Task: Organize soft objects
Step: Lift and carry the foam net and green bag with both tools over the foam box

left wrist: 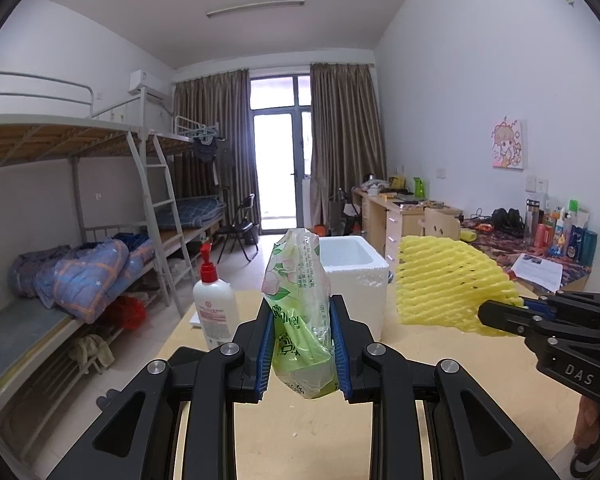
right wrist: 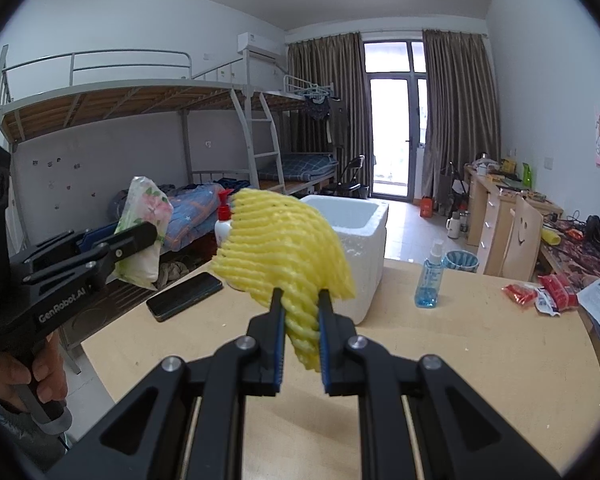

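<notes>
Above the pale wooden table (right wrist: 440,360), two hand-held grippers are each carrying a soft item in the air. The left gripper (left wrist: 303,344) is clamping its blue-padded fingers on a green plastic pack (left wrist: 300,312) printed with flowers, which is standing upright between the pads and sticking out above and below them. The right gripper (right wrist: 300,336) is pinching the lower corner of a yellow foam net (right wrist: 284,248), its fingers nearly together on the thin mesh, and the net is fanning up and to the left of the tips. In the left wrist view the net is hanging to the right of the pack, the two well apart. Behind both, a white foam box (right wrist: 360,240) is sitting open on the table's far edge, with nothing visible inside from these angles. A white pump bottle (left wrist: 214,304) with a red top is standing left of the box, and a black phone (right wrist: 184,296) is lying flat near the table's left edge. To the right of the box, a blue spray bottle (right wrist: 430,280) is standing upright, and red snack packets (right wrist: 544,290) are lying farther right. A person's hand (right wrist: 24,372) is gripping the left gripper's handle.
</notes>
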Available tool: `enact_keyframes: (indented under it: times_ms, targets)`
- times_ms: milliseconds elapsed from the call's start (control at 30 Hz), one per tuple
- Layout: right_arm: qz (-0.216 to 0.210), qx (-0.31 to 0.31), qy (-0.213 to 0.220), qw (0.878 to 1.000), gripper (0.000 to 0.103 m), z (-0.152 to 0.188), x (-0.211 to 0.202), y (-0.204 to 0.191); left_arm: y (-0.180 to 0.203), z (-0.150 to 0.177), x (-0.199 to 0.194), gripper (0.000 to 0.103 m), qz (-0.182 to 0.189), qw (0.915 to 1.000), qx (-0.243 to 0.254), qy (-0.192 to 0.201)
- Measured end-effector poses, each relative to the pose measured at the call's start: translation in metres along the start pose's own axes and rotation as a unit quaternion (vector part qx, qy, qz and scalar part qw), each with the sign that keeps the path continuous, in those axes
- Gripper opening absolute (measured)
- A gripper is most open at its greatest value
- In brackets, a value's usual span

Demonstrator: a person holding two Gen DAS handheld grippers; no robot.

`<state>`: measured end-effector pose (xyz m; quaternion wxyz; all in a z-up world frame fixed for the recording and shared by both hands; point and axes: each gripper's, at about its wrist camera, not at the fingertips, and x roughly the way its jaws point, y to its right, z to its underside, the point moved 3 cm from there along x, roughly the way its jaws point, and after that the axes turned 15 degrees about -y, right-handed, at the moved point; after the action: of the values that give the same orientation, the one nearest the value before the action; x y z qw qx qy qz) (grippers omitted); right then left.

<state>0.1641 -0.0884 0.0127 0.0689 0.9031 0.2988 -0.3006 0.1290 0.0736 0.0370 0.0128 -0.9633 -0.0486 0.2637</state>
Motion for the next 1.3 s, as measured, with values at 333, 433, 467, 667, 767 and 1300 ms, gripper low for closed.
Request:
enact_keyframes:
  times_ms: [333,433,467,667,767,1300]
  targets:
    - [0.003,0.005,-0.002,1.000,0.017,-0.017,0.011,0.006,-0.006,-0.015,0.013,0.028,0.026,0.9996,0.000,-0.006]
    - [0.004,0.005,-0.003,1.000,0.017,-0.024,0.014,0.008,-0.007,-0.019,0.015,0.028,0.030,0.9995,0.003,-0.004]
    - [0.004,0.005,-0.004,1.000,0.017,-0.026,0.016,0.009,-0.006,-0.021,0.016,0.028,0.030,0.9995,0.005,-0.003]
    - [0.012,0.004,-0.009,1.000,0.017,-0.038,0.025,0.013,-0.009,-0.036,0.025,0.028,0.047,0.9988,0.004,-0.009]
    - [0.028,0.003,-0.008,1.000,0.017,-0.044,0.029,0.014,-0.008,-0.043,0.028,0.028,0.043,0.9990,0.008,-0.007]
    - [0.042,-0.010,-0.010,0.999,0.017,-0.078,0.047,0.020,-0.010,-0.073,0.057,0.028,0.040,0.9992,0.008,-0.001]
